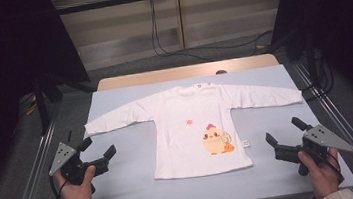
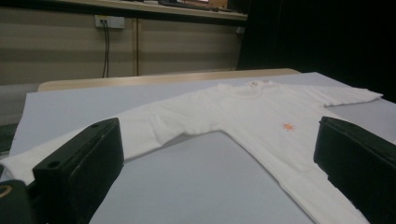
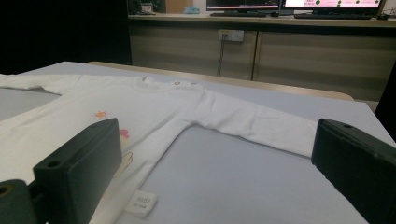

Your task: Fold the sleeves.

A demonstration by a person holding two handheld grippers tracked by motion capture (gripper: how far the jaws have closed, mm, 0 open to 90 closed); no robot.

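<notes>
A small white long-sleeved shirt [image 1: 192, 123] lies flat and face up on the pale blue mat [image 1: 132, 170], both sleeves spread out sideways. It bears a yellow chick print [image 1: 213, 140] and a small orange mark [image 1: 187, 123]. My left gripper [image 1: 98, 147] rests open on the mat below the shirt's left sleeve [image 1: 116, 119], empty. My right gripper [image 1: 284, 133] rests open off the hem's right corner, empty too. The left gripper view looks along the shirt [image 2: 261, 112]; the right gripper view shows the shirt [image 3: 154, 107] and its hem tag [image 3: 141, 201].
The mat covers a wooden table [image 1: 186, 71] whose far edge shows bare. Metal rails [image 1: 31, 171] run along both sides. Black curtains hang left and right, and cables [image 1: 168, 45] trail on the floor behind. Bare mat lies in front of the hem.
</notes>
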